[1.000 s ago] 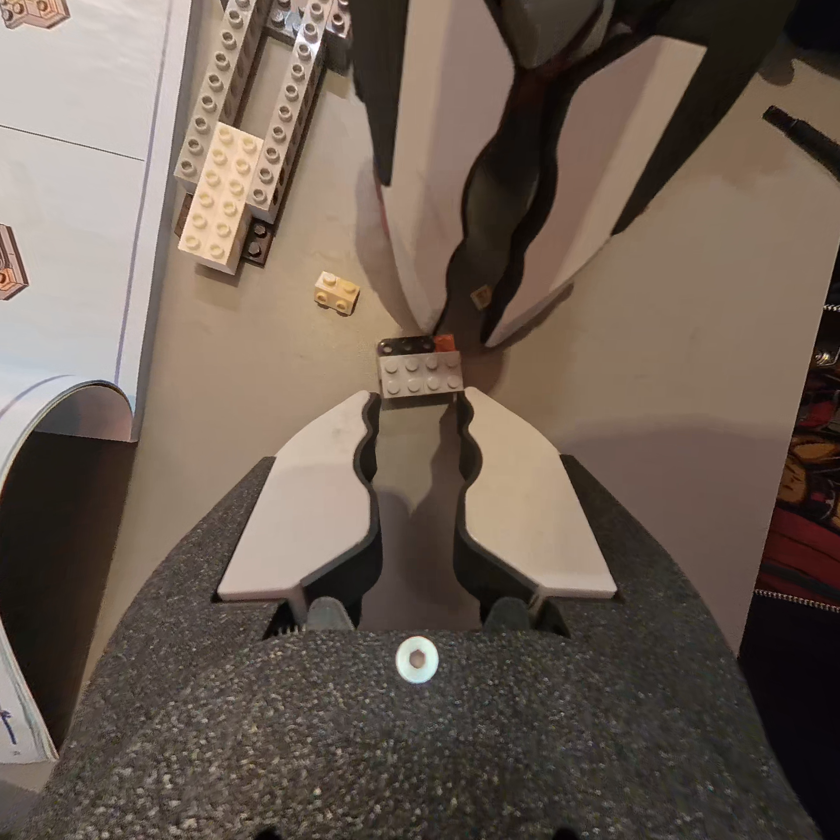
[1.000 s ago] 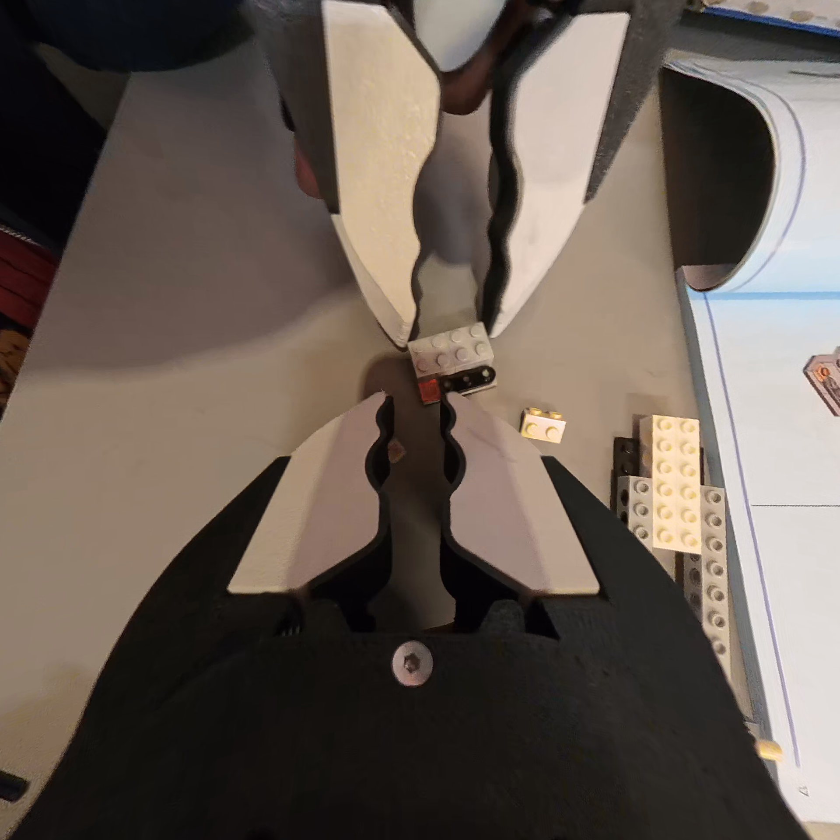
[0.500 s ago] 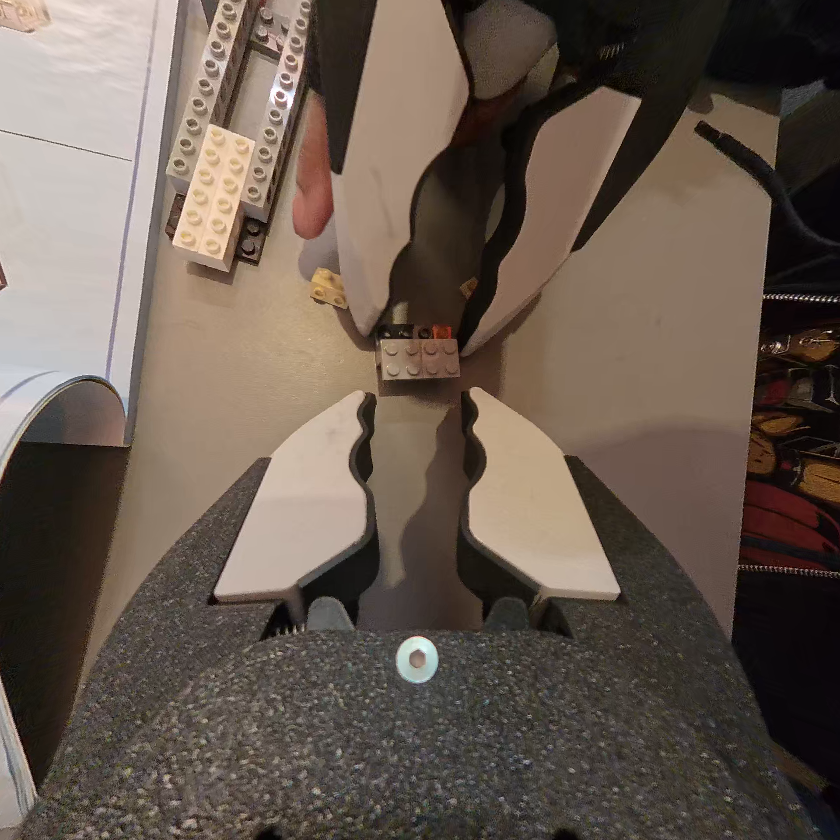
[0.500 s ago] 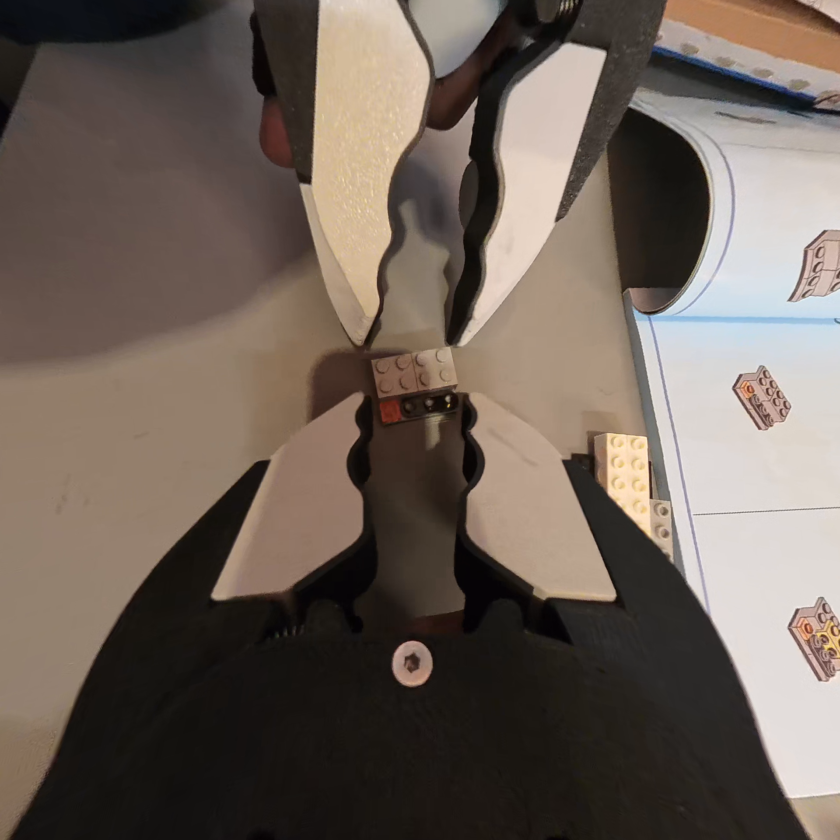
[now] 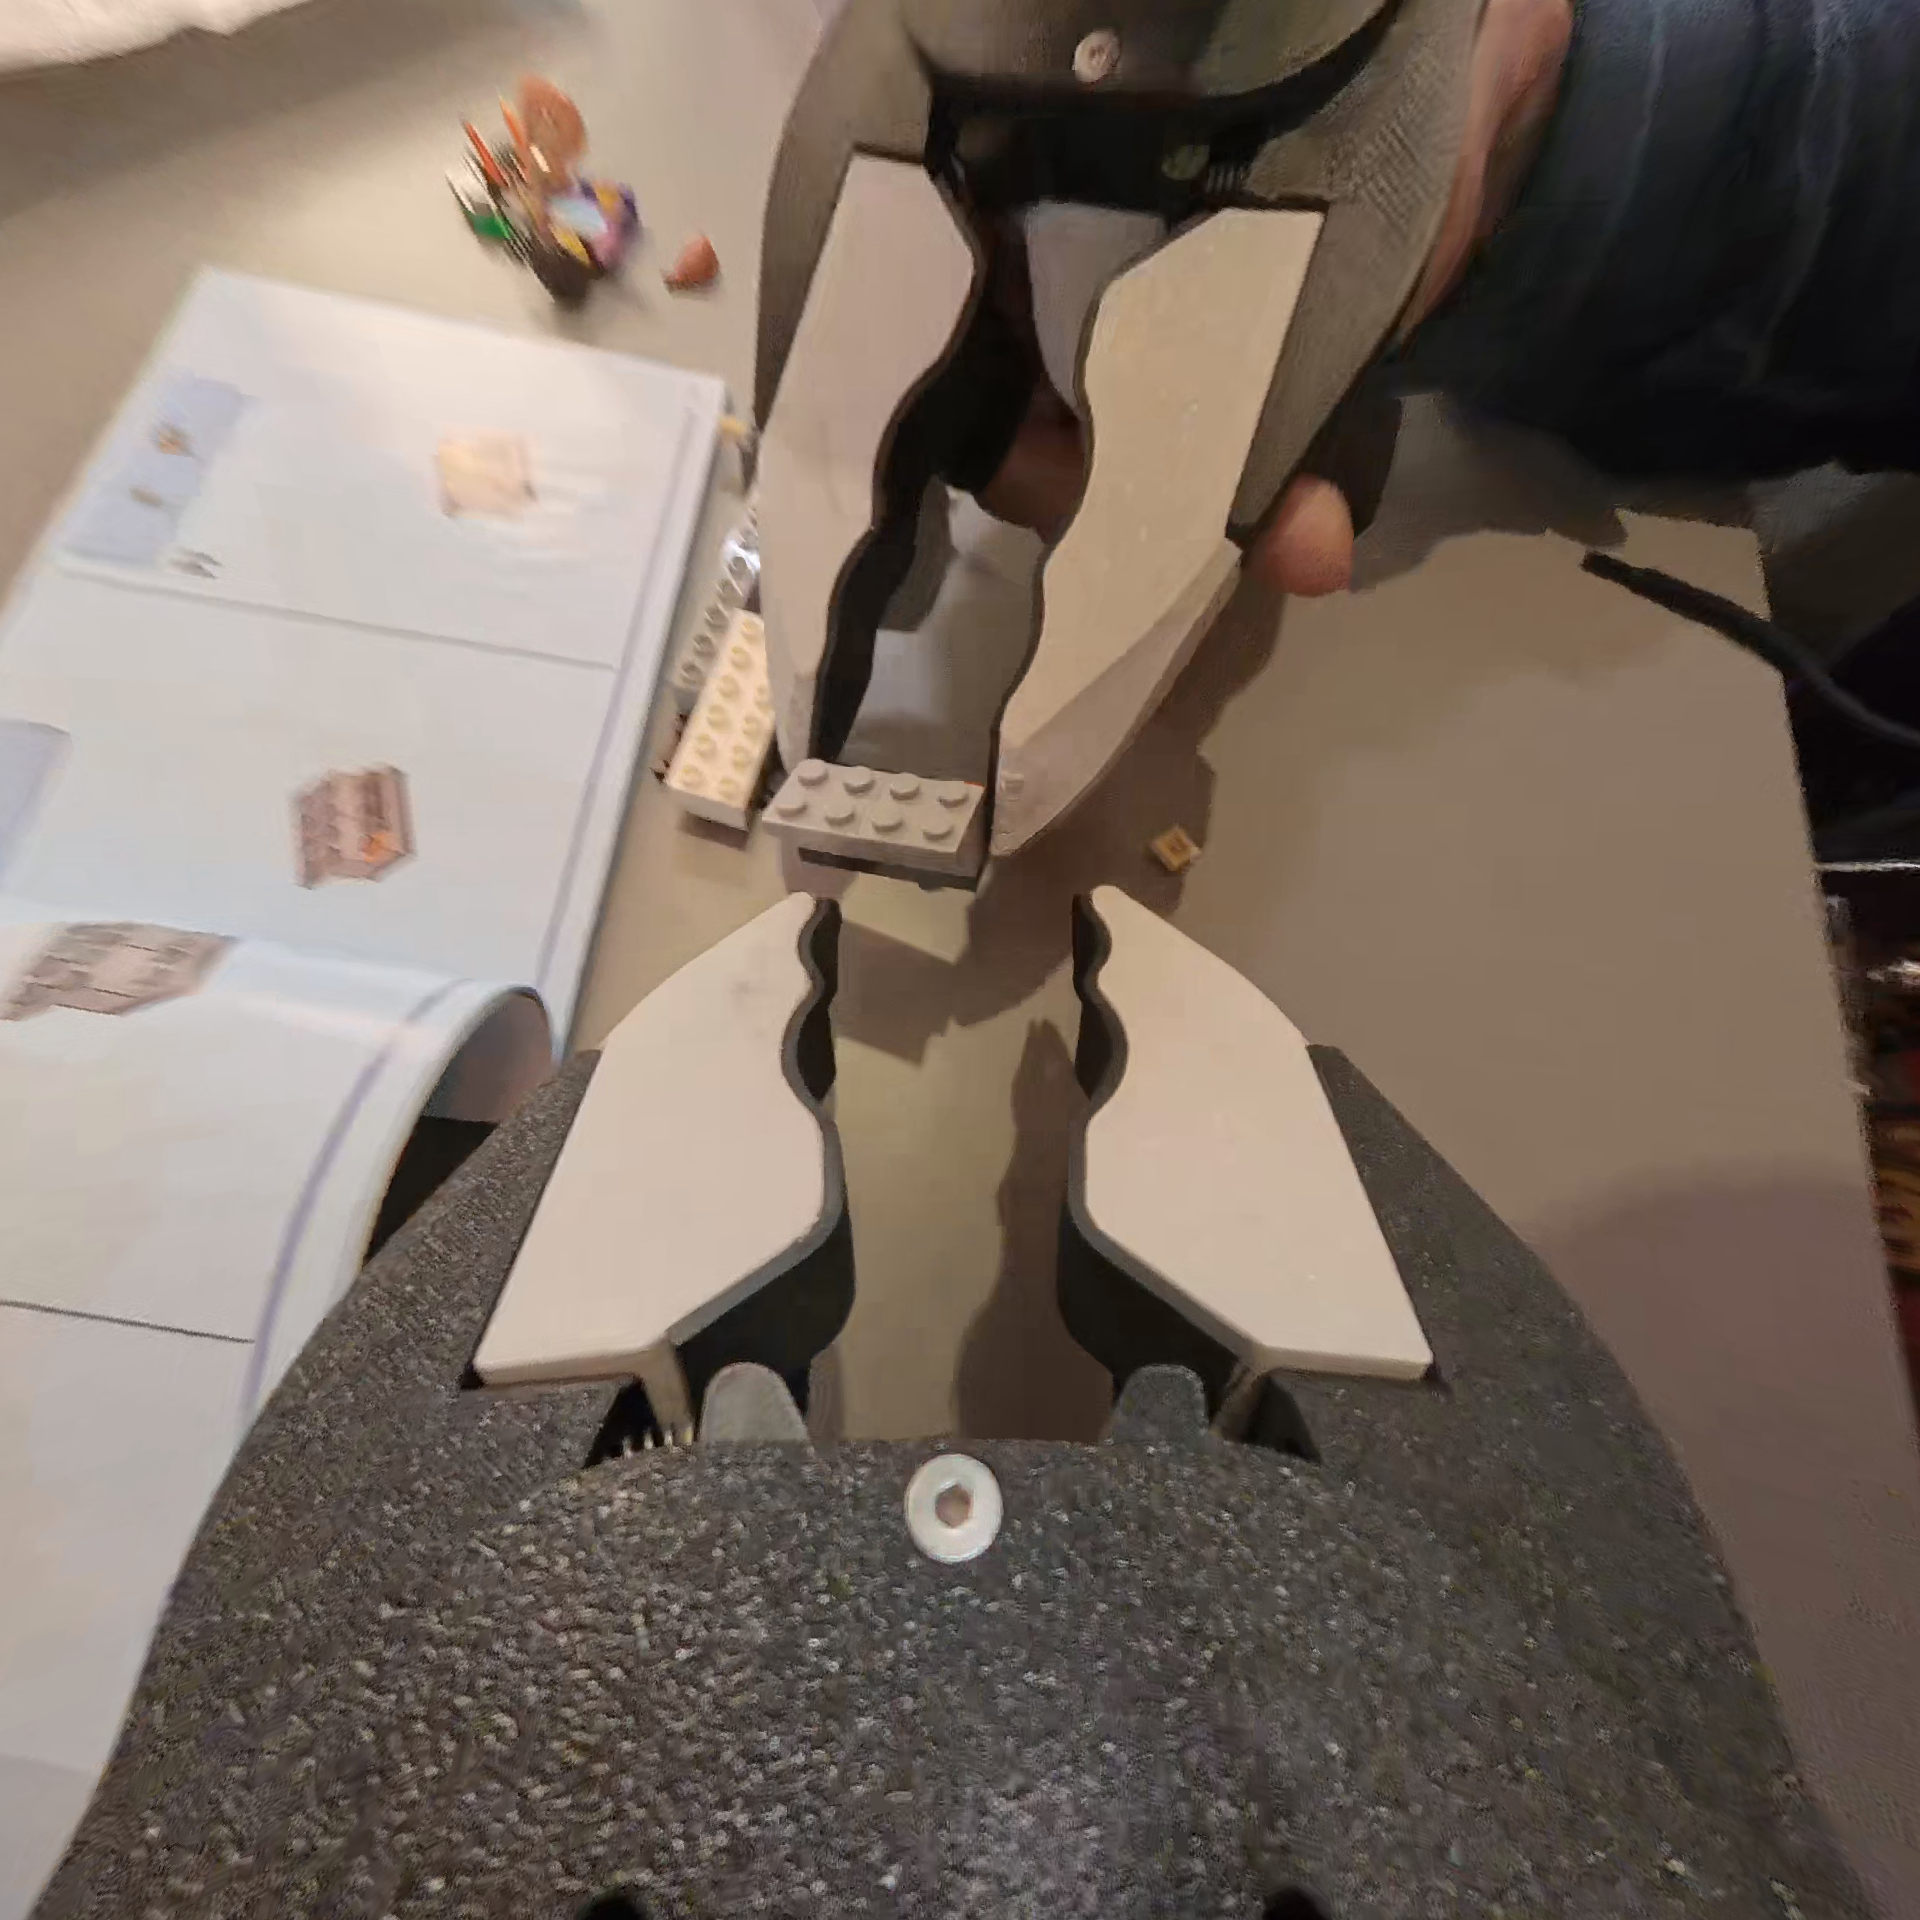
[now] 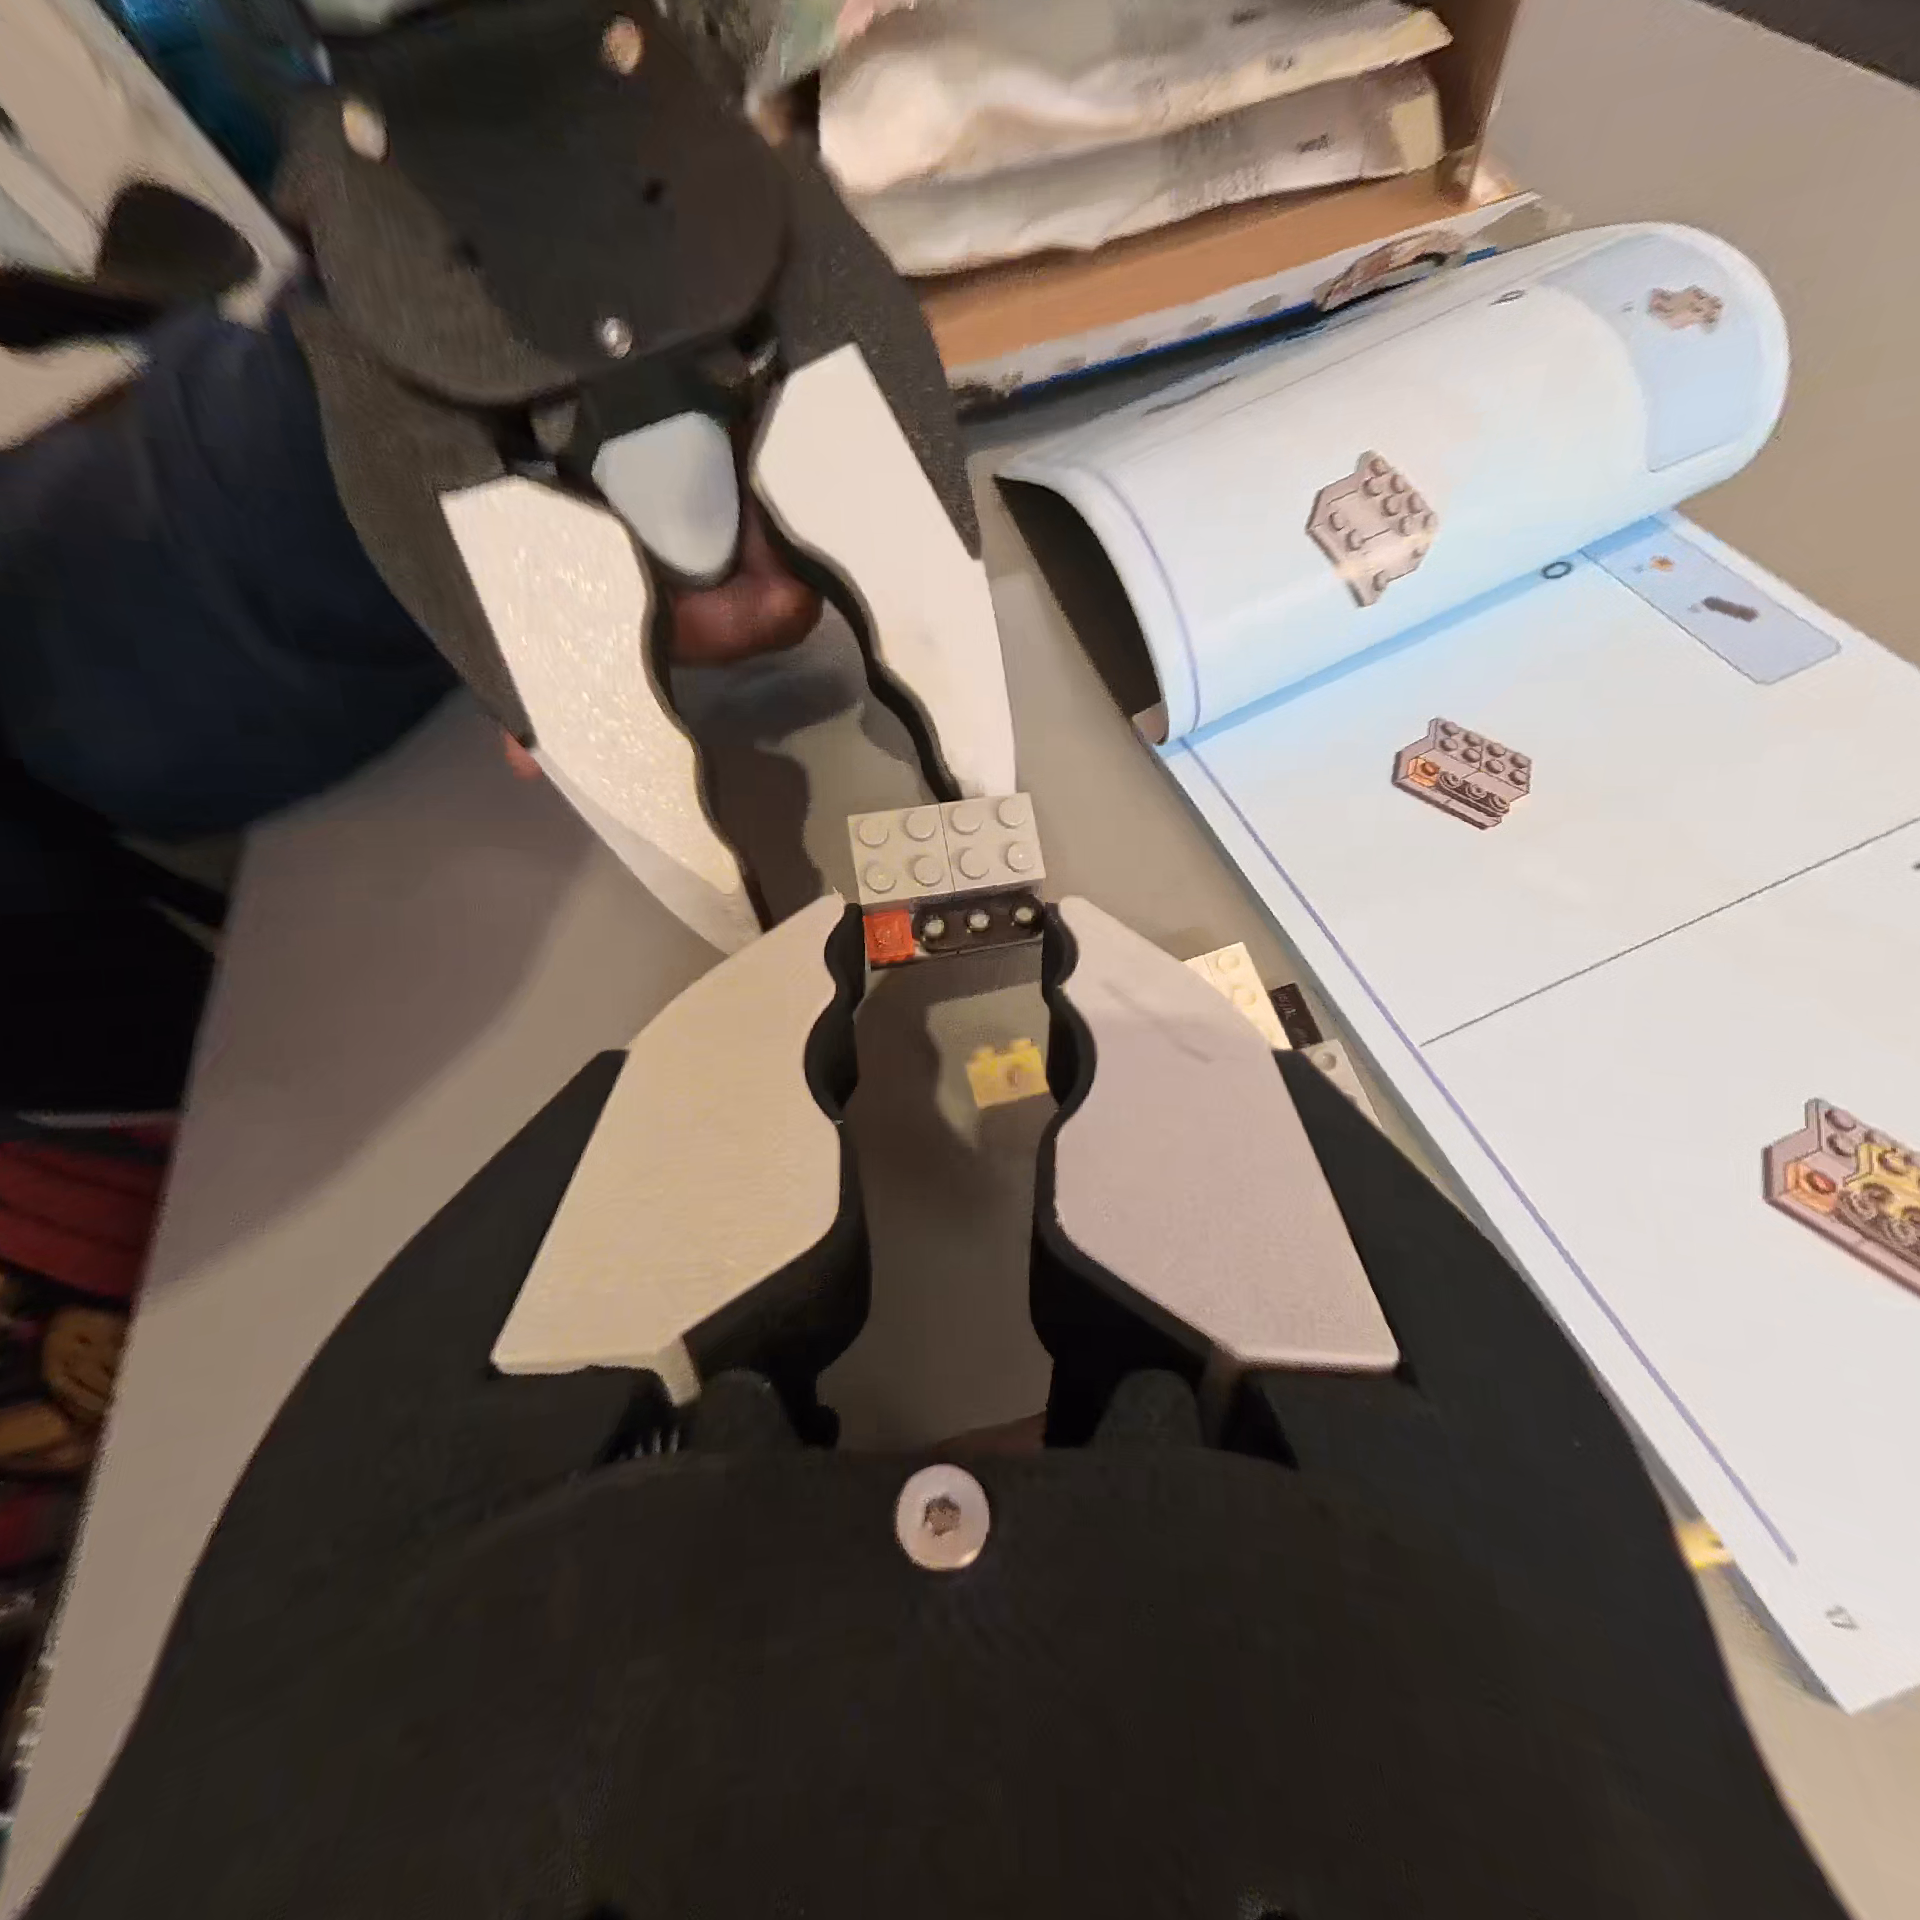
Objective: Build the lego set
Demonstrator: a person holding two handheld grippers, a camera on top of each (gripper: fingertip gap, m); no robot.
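A small brick assembly (image 6: 945, 852) has two grey bricks on top, an orange tile (image 6: 890, 935) and a black plate (image 6: 977, 923) on its near side. My right gripper (image 6: 953, 920) is shut on it across its length and holds it a little above the table. In the left wrist view the assembly (image 5: 873, 821) hangs between the right gripper's fingertips (image 5: 1023, 810), with its shadow on the table below. My left gripper (image 5: 951, 914) is open and empty, its tips just short of the assembly and not touching it.
An open instruction booklet (image 5: 312, 644) lies beside the grippers, also in the right wrist view (image 6: 1558, 831). A cream brick on grey beams (image 5: 727, 717), a small yellow brick (image 6: 1006, 1075), a tan tile (image 5: 1174, 847) and loose coloured pieces (image 5: 551, 208) lie on the table. A black cable (image 5: 1714, 644) runs at the right. Both grippers' tips are close together, under 4 cm apart.
My right gripper closed on the assembly, which stood on the table, and raised it. My left gripper opened wider and stays clear of it. Both views rose and tilted.
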